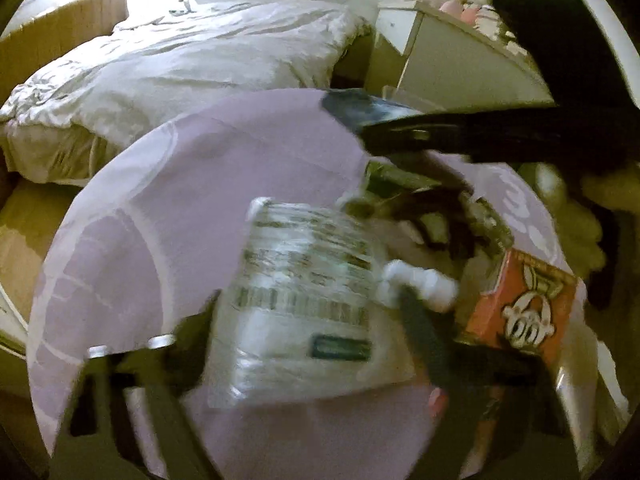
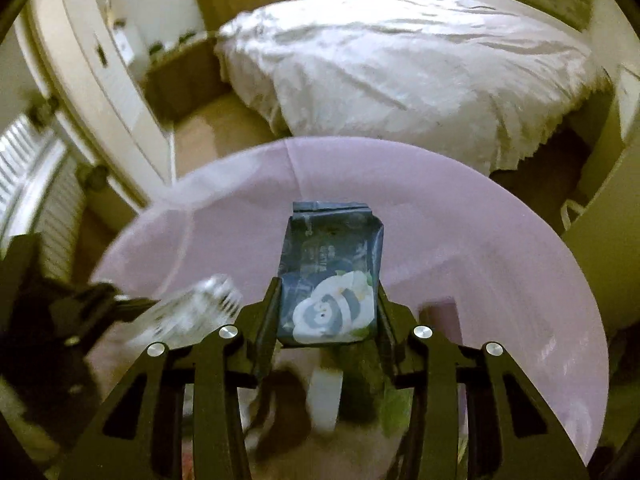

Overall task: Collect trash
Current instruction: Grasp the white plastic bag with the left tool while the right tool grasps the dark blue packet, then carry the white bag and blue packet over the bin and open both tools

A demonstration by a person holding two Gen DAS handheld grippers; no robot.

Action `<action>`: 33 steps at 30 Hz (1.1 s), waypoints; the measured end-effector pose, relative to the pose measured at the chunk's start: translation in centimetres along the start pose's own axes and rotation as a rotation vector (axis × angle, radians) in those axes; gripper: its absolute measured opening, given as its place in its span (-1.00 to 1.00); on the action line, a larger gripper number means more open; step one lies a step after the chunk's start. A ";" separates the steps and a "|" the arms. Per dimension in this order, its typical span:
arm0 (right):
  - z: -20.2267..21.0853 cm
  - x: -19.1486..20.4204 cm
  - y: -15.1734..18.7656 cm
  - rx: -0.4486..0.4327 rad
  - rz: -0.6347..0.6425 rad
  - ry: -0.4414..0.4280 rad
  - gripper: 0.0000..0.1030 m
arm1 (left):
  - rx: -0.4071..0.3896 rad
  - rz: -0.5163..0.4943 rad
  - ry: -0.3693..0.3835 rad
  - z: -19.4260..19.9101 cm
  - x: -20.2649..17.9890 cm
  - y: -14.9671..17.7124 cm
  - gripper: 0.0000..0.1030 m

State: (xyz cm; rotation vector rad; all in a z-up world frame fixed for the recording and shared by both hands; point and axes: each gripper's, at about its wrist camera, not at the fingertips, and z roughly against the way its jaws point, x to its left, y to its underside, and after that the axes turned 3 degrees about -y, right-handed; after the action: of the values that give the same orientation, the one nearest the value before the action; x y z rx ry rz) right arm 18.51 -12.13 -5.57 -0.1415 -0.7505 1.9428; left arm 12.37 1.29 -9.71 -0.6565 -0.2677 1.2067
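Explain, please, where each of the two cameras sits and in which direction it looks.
Left wrist: sits on the left gripper, looks down into the lilac bag; the left gripper holds a clear wrapper, and the right gripper shows opposite.
Right wrist: sits on the right gripper, looks over the bag toward the bed; it holds a blue packet.
Both show the bag, bed, packet and wrapper.
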 end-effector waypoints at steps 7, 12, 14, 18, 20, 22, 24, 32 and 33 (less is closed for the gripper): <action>6.4 -0.3 4.3 -0.105 -0.082 -0.035 -0.18 | -0.031 0.193 0.074 1.1 2.1 1.1 -0.36; 9.7 -0.7 7.2 -0.158 -0.132 -0.042 -0.18 | -0.097 0.283 0.044 4.2 2.9 2.6 -0.44; 10.3 -1.1 8.1 -0.171 -0.154 -0.052 -0.18 | -0.120 0.292 0.036 5.8 2.5 2.9 -0.44; 12.0 -2.3 10.3 -0.202 -0.208 -0.063 -0.18 | -0.150 0.267 0.039 7.9 0.5 2.3 -0.44; 12.7 -2.8 11.3 -0.212 -0.229 -0.060 -0.18 | -0.162 0.240 0.051 8.6 -0.9 1.8 -0.44; 13.5 -3.4 12.5 -0.227 -0.251 -0.054 -0.18 | -0.170 0.215 0.066 9.0 -2.3 1.2 -0.44; 14.5 -4.5 13.7 -0.243 -0.279 -0.040 -0.18 | -0.172 0.183 0.090 9.2 -4.2 0.8 -0.44; 18.9 -10.1 18.8 -0.312 -0.415 0.034 -0.18 | -0.147 0.050 0.206 6.9 -13.3 -1.9 -0.44; 19.4 -10.8 19.4 -0.319 -0.433 0.047 -0.18 | -0.138 0.023 0.231 6.3 -15.1 -2.4 -0.44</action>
State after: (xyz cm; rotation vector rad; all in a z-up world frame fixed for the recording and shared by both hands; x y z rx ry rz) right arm 0.91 -35.66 -3.24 -0.1998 -0.9689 1.3997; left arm 5.60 -11.08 -1.10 -0.9139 -0.1505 1.1297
